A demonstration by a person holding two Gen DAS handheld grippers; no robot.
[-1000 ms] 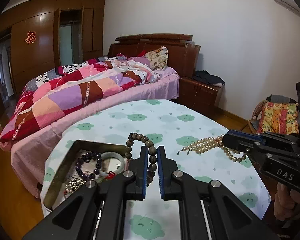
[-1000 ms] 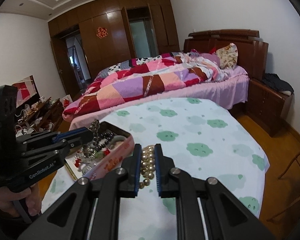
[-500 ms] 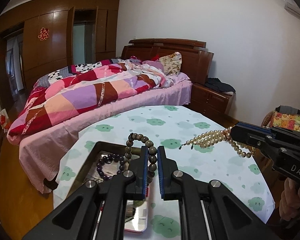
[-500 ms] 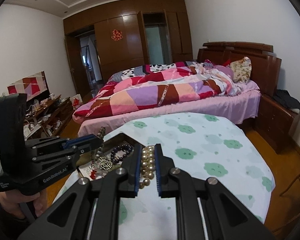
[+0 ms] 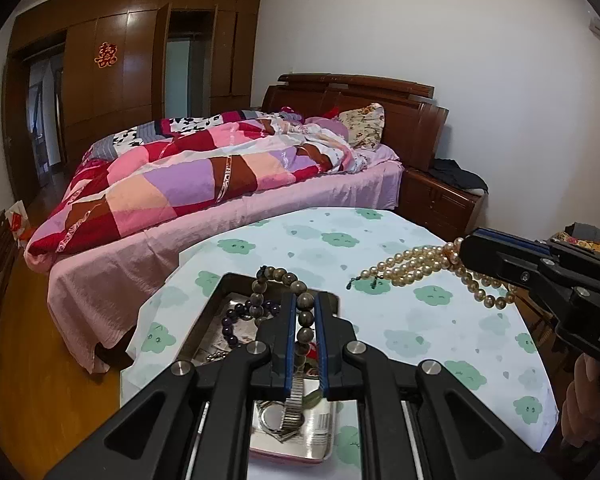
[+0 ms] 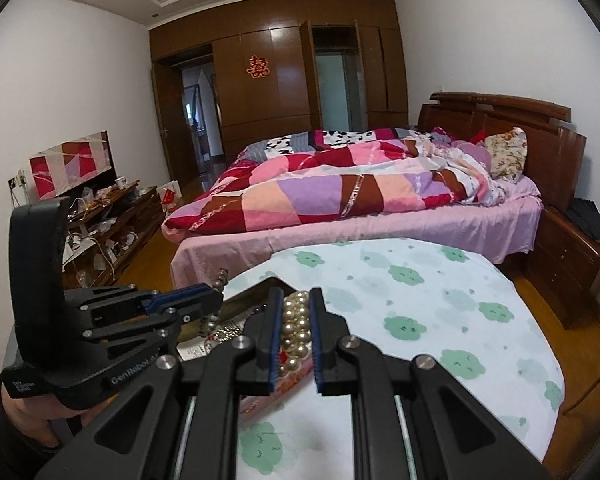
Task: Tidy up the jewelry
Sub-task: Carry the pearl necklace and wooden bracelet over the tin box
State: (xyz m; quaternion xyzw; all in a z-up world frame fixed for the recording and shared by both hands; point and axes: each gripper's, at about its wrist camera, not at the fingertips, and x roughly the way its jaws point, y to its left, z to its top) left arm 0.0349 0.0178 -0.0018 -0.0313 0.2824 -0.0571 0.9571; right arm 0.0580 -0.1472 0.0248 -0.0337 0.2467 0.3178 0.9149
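While I look along my left gripper [image 5: 303, 320], it is clamped on a brown bead bracelet [image 5: 296, 300] held above the metal tray [image 5: 204, 320], where a purple bracelet [image 5: 236, 320] and a watch [image 5: 284, 412] already lie; off to the right my other gripper [image 5: 466, 254] dangles the pearl necklace [image 5: 412, 266] over the counter [image 5: 440, 320]. From the right view, my right gripper [image 6: 294, 320] pinches those pearls [image 6: 296, 328] just beside the tray [image 6: 244, 304]. I judge the sorting partly done: both held pieces are not yet stowed.
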